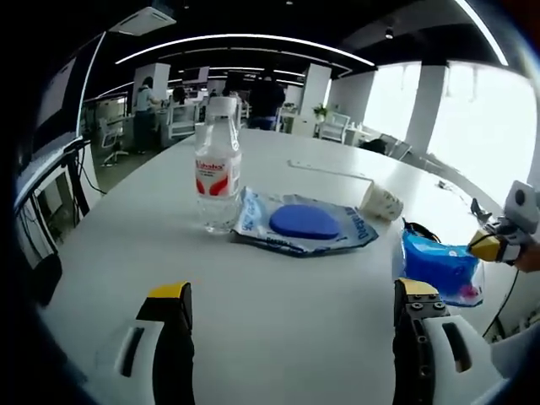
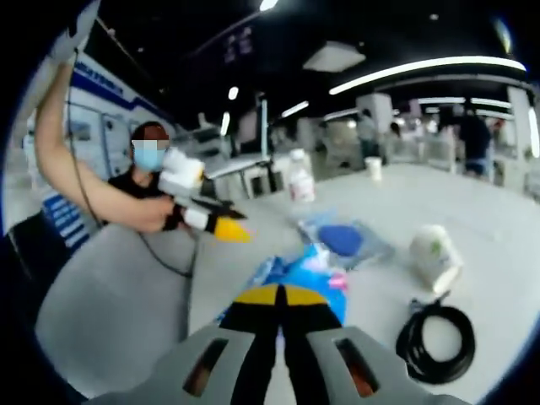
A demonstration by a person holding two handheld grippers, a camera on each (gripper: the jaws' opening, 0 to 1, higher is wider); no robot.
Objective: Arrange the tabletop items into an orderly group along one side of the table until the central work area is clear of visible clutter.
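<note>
Blue plastic marks the object in play: a crinkled blue packet (image 2: 308,283) lies directly ahead of the right gripper (image 2: 283,297), whose yellow-tipped jaws are pressed together with no visible gap at the packet's near edge. Whether a fold of the film is pinched between the tips cannot be told from the right gripper view. In the left gripper view the same blue packet (image 1: 440,266) sits at the right side of the white surface (image 1: 278,337), just beyond the right-hand jaw of the left gripper (image 1: 291,299), with the right gripper (image 1: 494,245) arriving at it from the far right. The left jaws stand wide apart and hold nothing. The right gripper is therefore the nearer tool for this packet. Remaining items lie further along the surface: a clear water bottle (image 1: 218,164) stands upright, and a flat pouch with a blue oval insert (image 1: 304,224) lies just beside its base, its long axis running crosswise to the left jaws. A white paper cup (image 1: 381,201) lies tipped on its side beyond the pouch, and a coiled black cable (image 2: 437,336) rests near the packet in the right gripper view. As a judgement, the grouping is at an early stage, since the items are spread across the central area.
</note>
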